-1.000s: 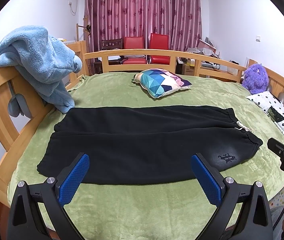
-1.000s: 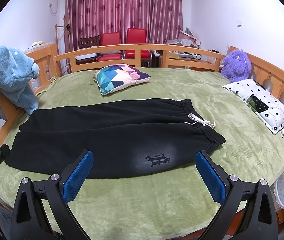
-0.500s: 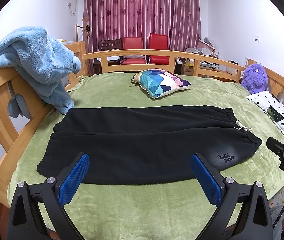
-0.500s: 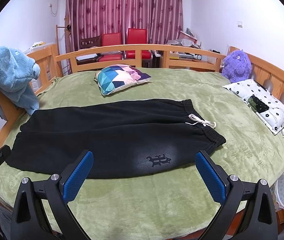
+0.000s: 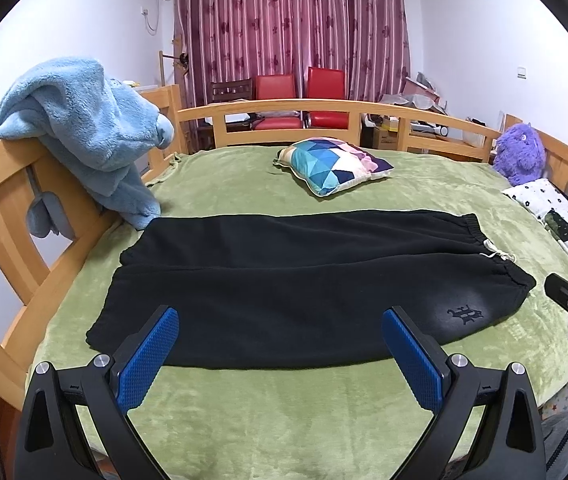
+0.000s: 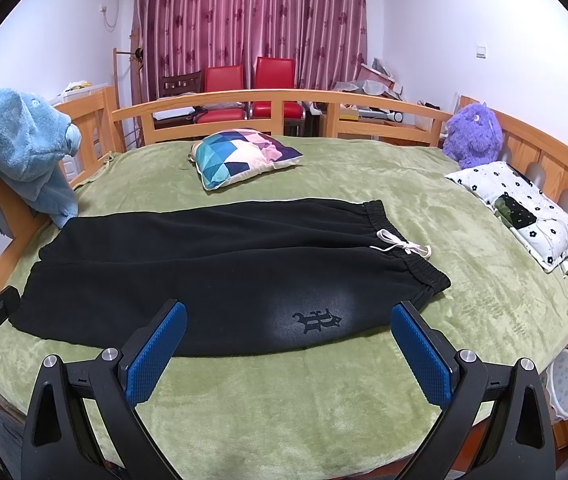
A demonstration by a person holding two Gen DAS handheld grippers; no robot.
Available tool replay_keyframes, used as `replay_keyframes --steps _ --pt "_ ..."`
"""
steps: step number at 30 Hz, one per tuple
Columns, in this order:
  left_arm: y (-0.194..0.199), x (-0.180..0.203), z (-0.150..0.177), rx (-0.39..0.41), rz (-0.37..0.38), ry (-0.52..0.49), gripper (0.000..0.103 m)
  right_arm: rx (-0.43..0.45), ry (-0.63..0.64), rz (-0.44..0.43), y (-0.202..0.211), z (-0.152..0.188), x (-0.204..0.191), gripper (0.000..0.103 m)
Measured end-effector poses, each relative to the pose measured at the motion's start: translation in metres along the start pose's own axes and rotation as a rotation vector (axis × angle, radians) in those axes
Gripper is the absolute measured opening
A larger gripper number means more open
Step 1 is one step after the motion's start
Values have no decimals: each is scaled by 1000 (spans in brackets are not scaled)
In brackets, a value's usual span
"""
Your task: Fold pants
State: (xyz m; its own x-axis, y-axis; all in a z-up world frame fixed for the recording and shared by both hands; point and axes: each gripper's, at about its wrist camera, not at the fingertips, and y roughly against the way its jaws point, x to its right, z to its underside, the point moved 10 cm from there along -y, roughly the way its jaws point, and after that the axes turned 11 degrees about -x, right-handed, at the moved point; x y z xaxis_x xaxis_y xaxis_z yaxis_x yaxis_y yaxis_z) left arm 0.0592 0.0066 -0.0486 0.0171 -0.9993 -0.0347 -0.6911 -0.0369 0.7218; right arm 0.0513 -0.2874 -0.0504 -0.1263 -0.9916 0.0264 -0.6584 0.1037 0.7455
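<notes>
The black sweatpants (image 5: 304,280) lie flat and unfolded across the green bed blanket (image 6: 284,400), waistband right, while the left tool (image 5: 280,354) and right tool (image 6: 288,344), both spread apart and empty, hover short of the near edge; next, I judge, each must reach and pinch that edge.

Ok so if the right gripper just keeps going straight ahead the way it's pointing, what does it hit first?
Most likely the black pants. The right gripper is open and aimed at their near edge by the logo, with only green blanket before it. Depth is hard to judge through the fisheye.
</notes>
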Motion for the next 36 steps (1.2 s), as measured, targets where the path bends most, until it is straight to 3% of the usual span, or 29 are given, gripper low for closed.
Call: replay_keyframes --steps 7,15,23,29,36 --pt "2 -16 2 16 -3 20 103 19 -12 5 7 11 6 101" --pt "-5 -24 11 -1 68 51 102 32 -44 -12 7 28 24 100" --pt "-20 -46 22 -39 24 65 102 19 -43 -56 -5 36 26 101" --pt "-61 -74 37 -97 11 109 102 -16 -77 -88 -43 36 31 99" --pt "-129 -103 59 -170 49 198 101 -74 -108 -53 -116 54 56 84"
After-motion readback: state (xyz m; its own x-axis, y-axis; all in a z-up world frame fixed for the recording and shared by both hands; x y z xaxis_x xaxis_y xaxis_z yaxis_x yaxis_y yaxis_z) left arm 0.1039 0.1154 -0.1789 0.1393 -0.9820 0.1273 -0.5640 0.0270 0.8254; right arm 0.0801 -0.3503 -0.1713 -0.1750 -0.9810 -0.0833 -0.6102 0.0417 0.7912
